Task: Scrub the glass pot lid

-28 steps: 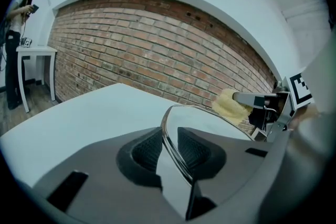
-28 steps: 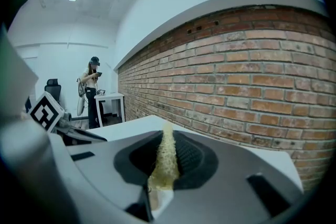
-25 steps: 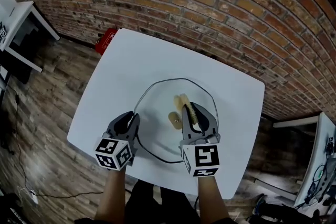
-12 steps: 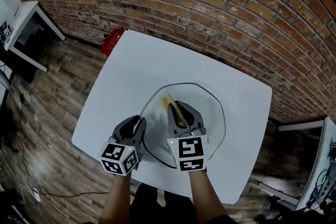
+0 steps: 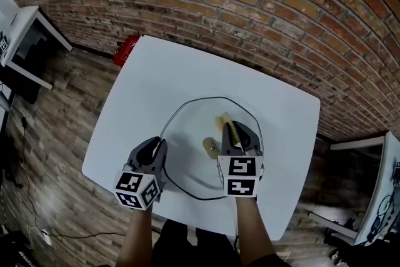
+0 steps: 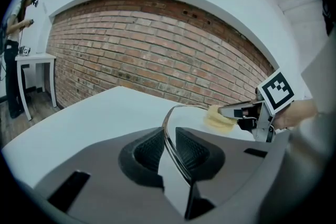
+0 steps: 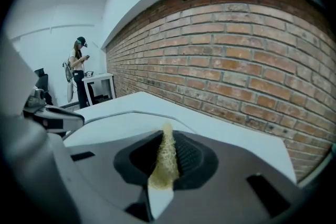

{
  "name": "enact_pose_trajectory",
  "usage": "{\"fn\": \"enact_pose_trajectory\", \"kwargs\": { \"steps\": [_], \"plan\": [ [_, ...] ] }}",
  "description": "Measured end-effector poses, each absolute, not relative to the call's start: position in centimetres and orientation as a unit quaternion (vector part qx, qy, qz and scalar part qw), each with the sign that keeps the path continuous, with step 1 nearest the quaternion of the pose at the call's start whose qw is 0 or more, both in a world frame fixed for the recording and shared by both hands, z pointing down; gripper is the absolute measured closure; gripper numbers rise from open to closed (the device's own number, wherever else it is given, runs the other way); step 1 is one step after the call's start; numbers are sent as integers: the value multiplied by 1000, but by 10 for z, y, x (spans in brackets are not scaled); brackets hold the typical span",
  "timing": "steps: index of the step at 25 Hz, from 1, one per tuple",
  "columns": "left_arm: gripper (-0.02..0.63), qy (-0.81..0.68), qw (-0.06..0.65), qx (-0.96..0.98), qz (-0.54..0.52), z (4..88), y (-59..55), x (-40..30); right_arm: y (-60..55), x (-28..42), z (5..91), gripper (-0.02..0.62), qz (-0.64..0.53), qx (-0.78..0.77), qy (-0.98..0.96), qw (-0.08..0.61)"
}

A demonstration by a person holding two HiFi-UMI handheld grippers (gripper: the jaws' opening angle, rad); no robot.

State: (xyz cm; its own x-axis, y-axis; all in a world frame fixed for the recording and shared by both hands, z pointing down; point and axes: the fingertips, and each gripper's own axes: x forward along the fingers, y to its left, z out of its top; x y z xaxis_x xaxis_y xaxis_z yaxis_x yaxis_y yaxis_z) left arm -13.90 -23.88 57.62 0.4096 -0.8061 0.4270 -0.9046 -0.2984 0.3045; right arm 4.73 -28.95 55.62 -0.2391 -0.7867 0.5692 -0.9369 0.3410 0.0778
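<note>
Mainly slip risk: left gripper (image 6: 167,143) jaws closing on rim of round clear glass pot lid (image 5: 187,156), mid white bench (image 5: 156,72). Right gripper (image 5: 236,134) jaws clamp thin yellow scrub pad (image 5: 223,122) over lid. Hard strokes cd yank rim free, or pad cd work loose.

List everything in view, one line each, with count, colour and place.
table: one, white, centre
glass pot lid: one, clear, metal-rimmed, on the table
lid knob: one, beige, lid's middle
sponge: one, yellow, over the lid, in the right gripper
red object: one, on the floor by the table's far left corner
side tables: two, white, left and right edges
brick wall: one, red-brown, behind the table
bystander: one, dark cap, far off by a side table
left gripper: one, grey, jaws closing on the lid's rim
right gripper: one, grey, shut on the sponge
forearms: two, bare, bottom edge
</note>
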Motion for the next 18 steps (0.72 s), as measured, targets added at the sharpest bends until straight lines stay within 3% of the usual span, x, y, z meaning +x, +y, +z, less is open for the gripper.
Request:
{"fn": "enact_pose_trajectory", "kwargs": {
  "steps": [9, 18],
  "plan": [
    [535, -538, 253, 798, 98, 576, -241, -137, -283, 124, 526, 538, 123, 626, -722, 268],
    [535, -537, 258, 798, 91, 576, -241, -138, -251, -44, 521, 538, 122, 460, -838, 266]
  ]
}}
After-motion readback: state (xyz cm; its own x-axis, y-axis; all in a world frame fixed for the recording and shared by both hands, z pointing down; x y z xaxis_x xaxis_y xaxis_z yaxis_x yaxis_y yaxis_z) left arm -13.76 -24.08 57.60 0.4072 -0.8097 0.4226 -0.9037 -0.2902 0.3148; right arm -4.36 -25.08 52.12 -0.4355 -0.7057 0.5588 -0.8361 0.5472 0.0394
